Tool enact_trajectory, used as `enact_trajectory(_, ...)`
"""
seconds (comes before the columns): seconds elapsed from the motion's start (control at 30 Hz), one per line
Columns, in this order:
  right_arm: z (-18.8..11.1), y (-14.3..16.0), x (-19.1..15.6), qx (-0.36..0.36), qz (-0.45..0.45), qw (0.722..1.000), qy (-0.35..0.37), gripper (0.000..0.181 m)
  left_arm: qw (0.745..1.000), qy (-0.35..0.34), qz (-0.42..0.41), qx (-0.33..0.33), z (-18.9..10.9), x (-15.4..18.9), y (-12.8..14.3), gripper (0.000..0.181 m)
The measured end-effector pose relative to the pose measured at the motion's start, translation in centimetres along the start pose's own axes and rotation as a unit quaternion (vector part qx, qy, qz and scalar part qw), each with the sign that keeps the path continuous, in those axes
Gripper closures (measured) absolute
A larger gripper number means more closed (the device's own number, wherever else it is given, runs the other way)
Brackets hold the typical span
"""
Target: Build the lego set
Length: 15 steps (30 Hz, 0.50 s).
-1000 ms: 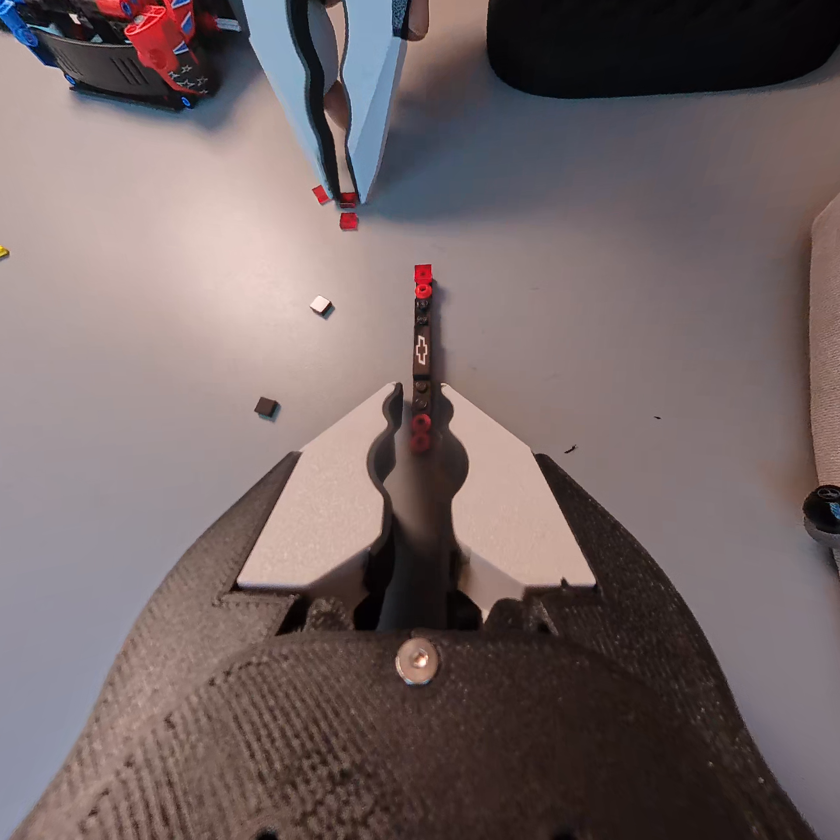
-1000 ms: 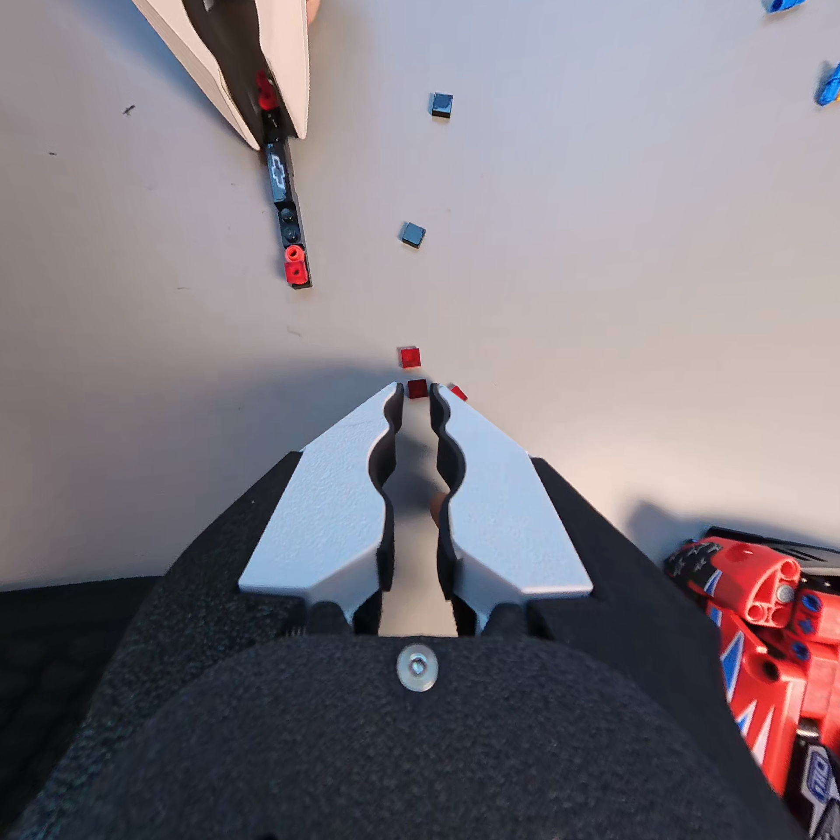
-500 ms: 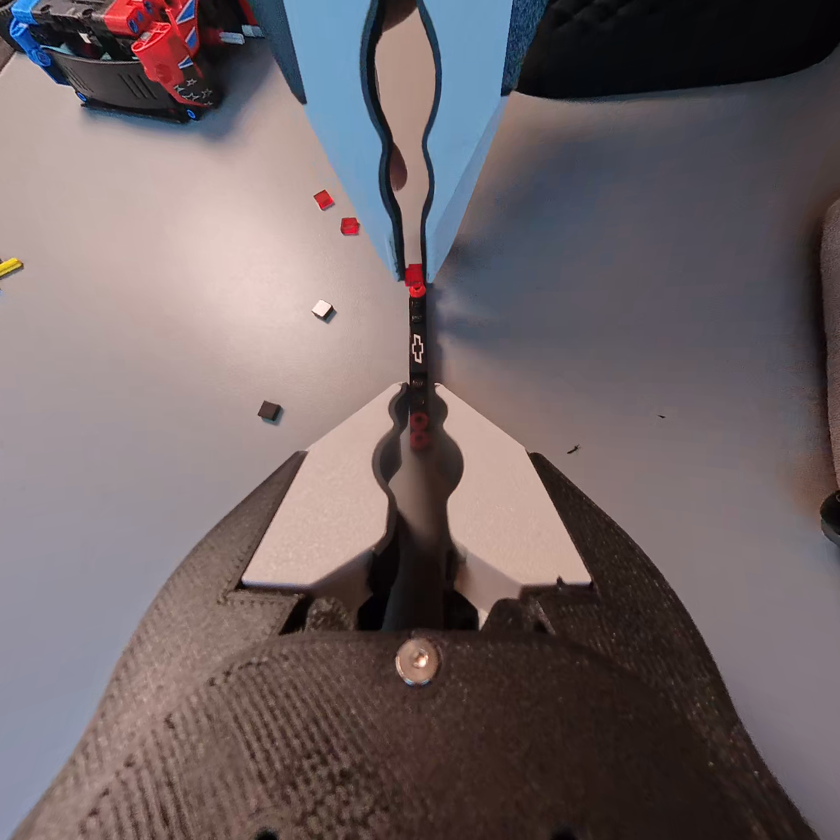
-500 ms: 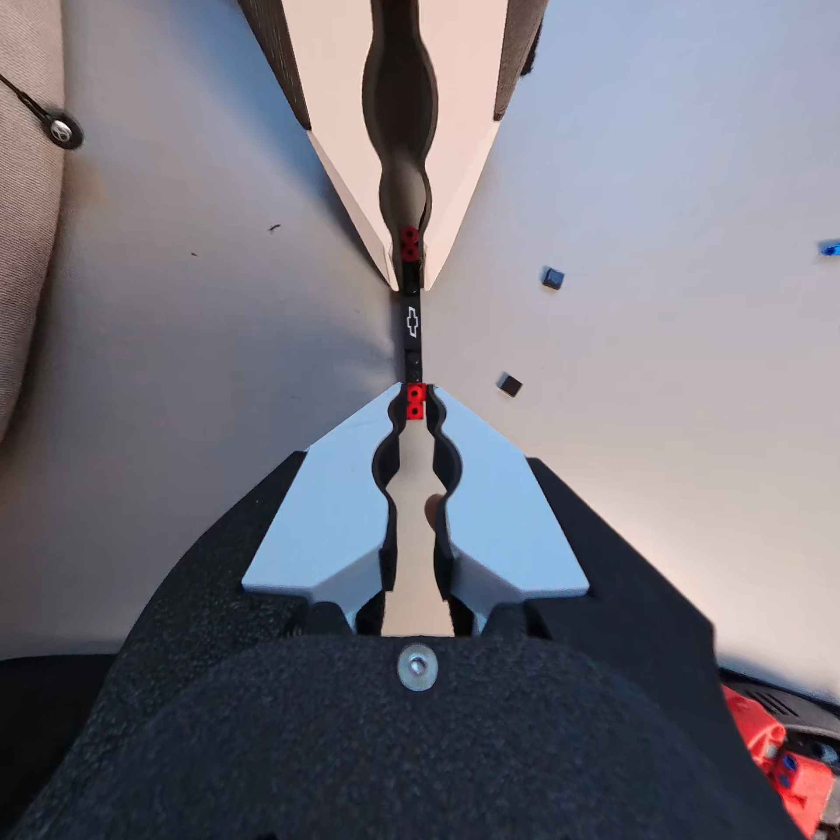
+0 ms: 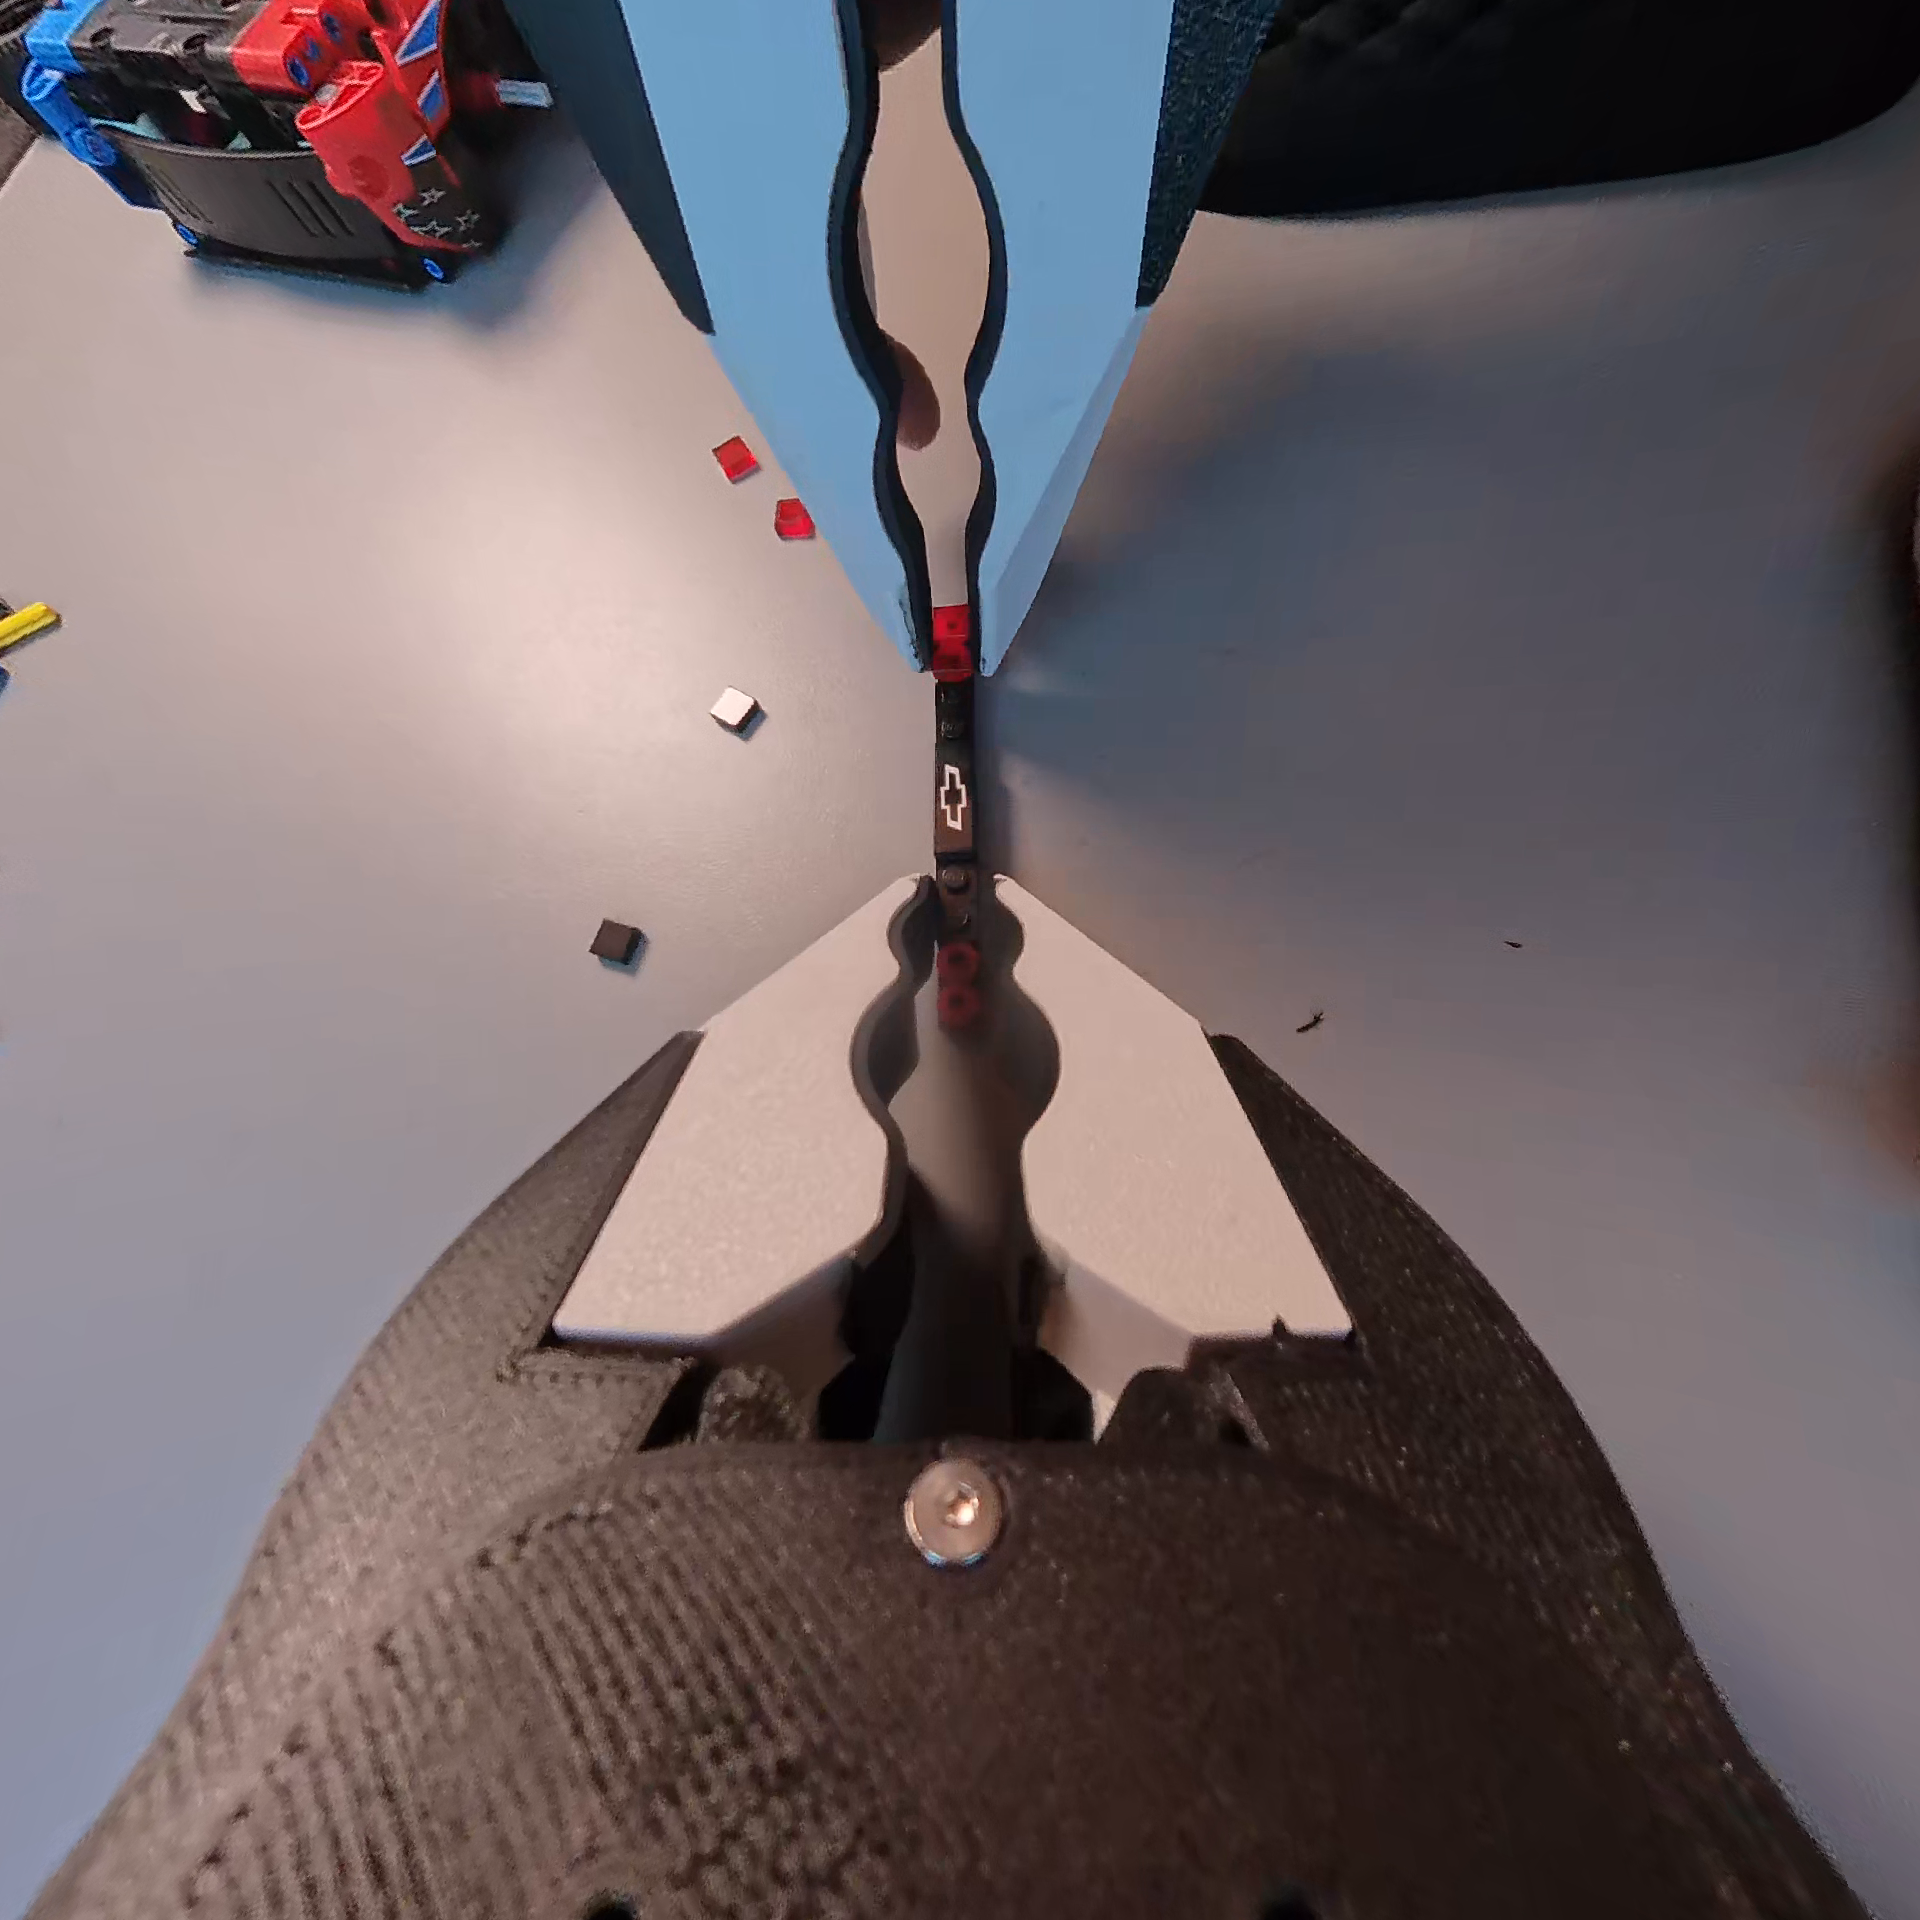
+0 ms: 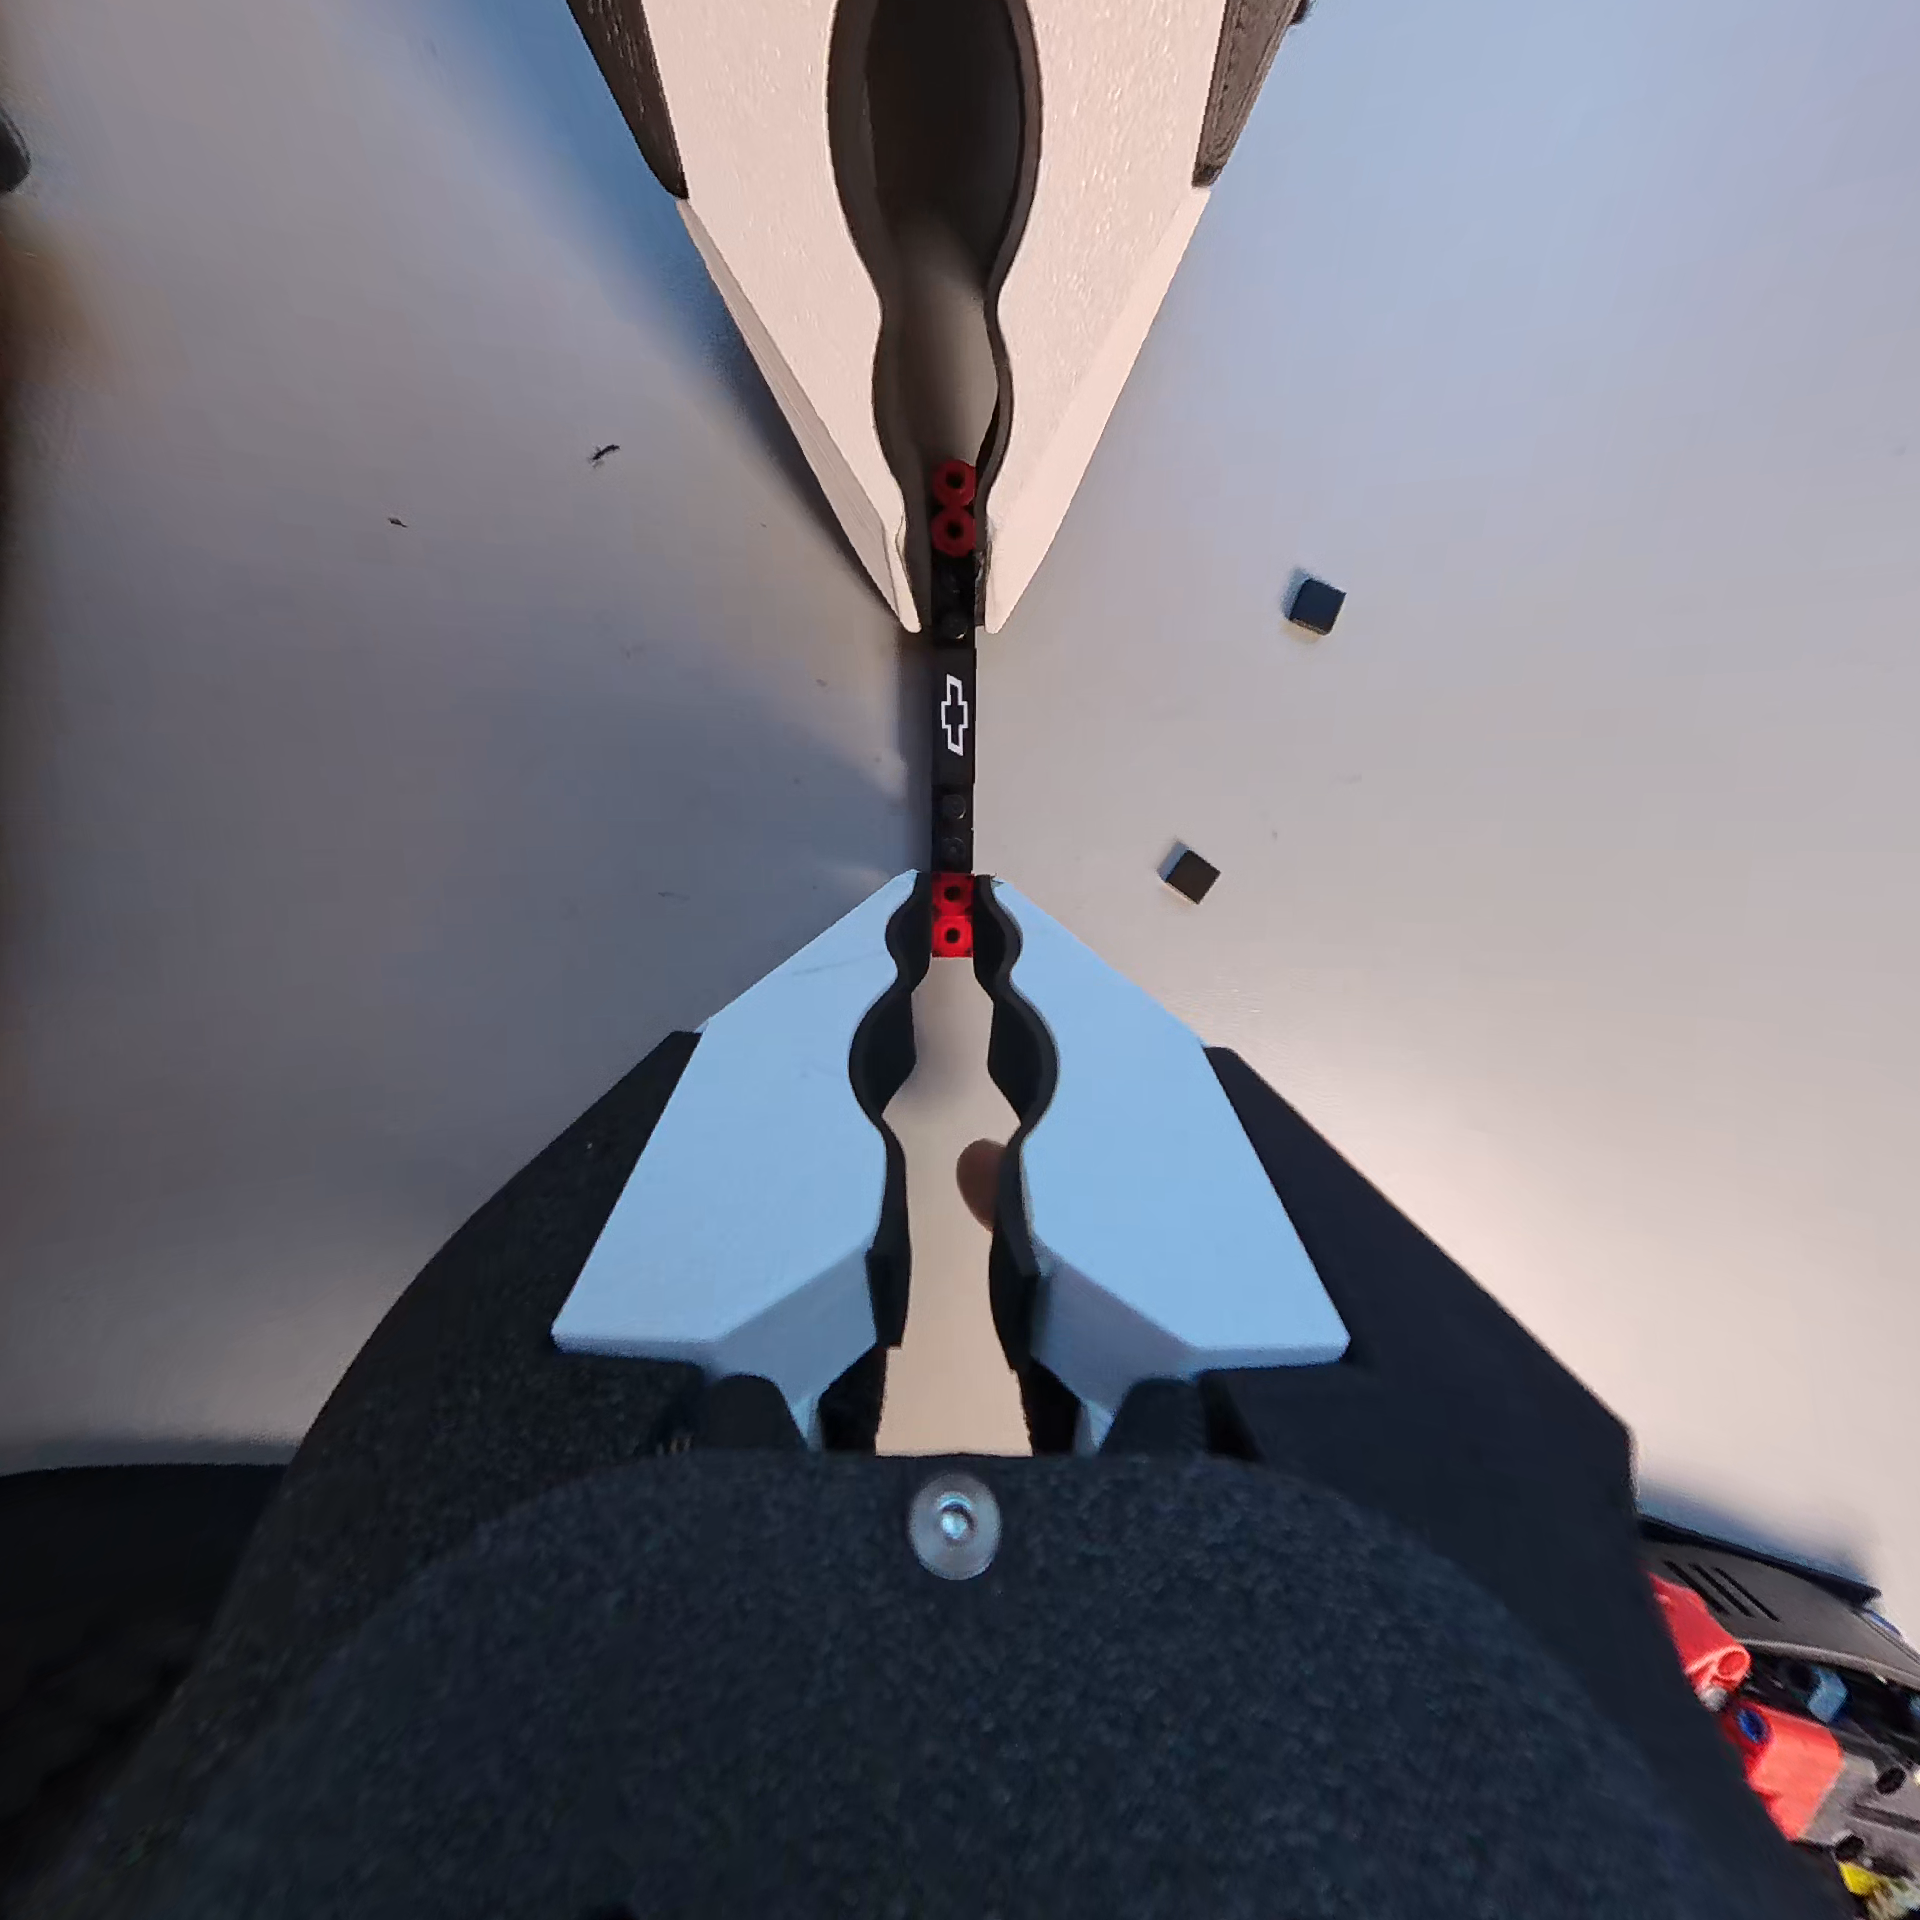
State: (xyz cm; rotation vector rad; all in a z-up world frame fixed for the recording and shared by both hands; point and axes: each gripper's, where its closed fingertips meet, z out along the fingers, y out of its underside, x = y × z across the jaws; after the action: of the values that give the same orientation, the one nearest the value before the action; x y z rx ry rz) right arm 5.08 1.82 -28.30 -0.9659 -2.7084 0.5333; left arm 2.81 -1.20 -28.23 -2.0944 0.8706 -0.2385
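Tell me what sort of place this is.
Probably an indoor desk or hobby worktable: a plain grey tabletop, loose small bricks such as a red tile, and a part-built red, blue and black model at its edge.

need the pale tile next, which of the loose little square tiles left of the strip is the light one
The white tile, nearest the right gripper. The tile closer to the left gripper is black; the two farther ones are red.

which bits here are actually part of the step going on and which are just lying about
In use:
- black lego strip with an emblem tile, held at both ends
- left claw, shut on the strip's near end
- right claw, pinching the red end piece

Lying about:
- two loose red tiles
- white tile
- black tile
- part-built red, blue and black model
- yellow piece
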Motion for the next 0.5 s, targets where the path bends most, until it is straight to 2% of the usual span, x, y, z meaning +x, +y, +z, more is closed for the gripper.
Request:
enact_trajectory(0.23,0.1,0.0,-0.1,-0.026,-0.011,1.000,-0.005,0.176,1.000,-0.002,0.007,-0.002,0.0,0.0,0.0,0.175)
enact_trajectory(0.37,0.6,-0.1,-0.1,-0.001,0.020,1.000,-0.004,0.176,1.000,-0.003,0.009,-0.004,0.0,0.0,0.0,0.175)
enact_trajectory(0.4,0.5,0.1,-0.3,0.006,0.026,1.000,-0.008,0.173,1.000,-0.003,0.010,-0.006,0.0,0.0,0.0,0.175)
enact_trajectory(0.43,0.2,0.1,-0.5,0.017,0.042,0.999,-0.019,0.152,1.000,-0.002,0.009,-0.007,0.0,0.0,0.0,0.175)
enact_trajectory(0.47,-0.6,-0.3,-0.3,0.044,0.063,0.997,-0.022,0.143,1.000,-0.002,0.010,-0.008,0.0,0.0,0.0,0.175)
enact_trajectory(0.5,-1.7,-0.7,0.4,0.076,0.082,0.994,-0.014,0.141,1.000,-0.001,0.010,-0.009,0.1,0.0,0.0,0.175)
